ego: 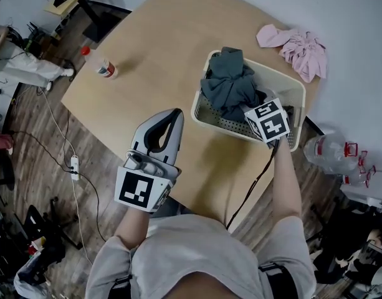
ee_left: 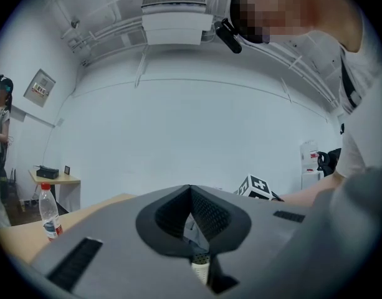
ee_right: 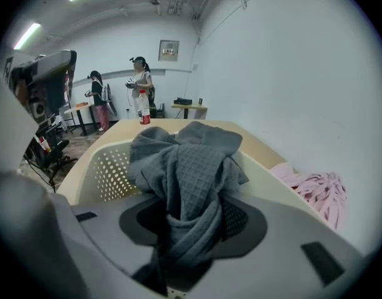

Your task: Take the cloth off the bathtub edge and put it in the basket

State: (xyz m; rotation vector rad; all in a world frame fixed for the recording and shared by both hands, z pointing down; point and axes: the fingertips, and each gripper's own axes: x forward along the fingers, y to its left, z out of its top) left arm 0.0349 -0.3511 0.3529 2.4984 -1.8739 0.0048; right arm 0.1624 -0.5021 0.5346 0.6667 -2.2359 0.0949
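Note:
A dark grey waffle-weave cloth (ego: 231, 86) is bunched up inside the cream perforated basket (ego: 284, 80) on the wooden table. My right gripper (ego: 265, 118) sits at the basket's near right corner. In the right gripper view the grey cloth (ee_right: 191, 179) runs down between the jaws of that gripper (ee_right: 191, 229), which are shut on a fold of it above the basket (ee_right: 109, 167). My left gripper (ego: 175, 114) hovers over the table to the left of the basket, jaws shut with nothing in them. Its tip (ee_left: 191, 192) points toward the far wall.
A pink cloth (ego: 296, 45) lies on the table beyond the basket and shows as the pink cloth (ee_right: 315, 189) at the right. A red-capped bottle (ego: 103, 66) stands on the table's left part. Large water jugs (ego: 331, 151) rest on the floor at the right. People (ee_right: 141, 86) stand far back.

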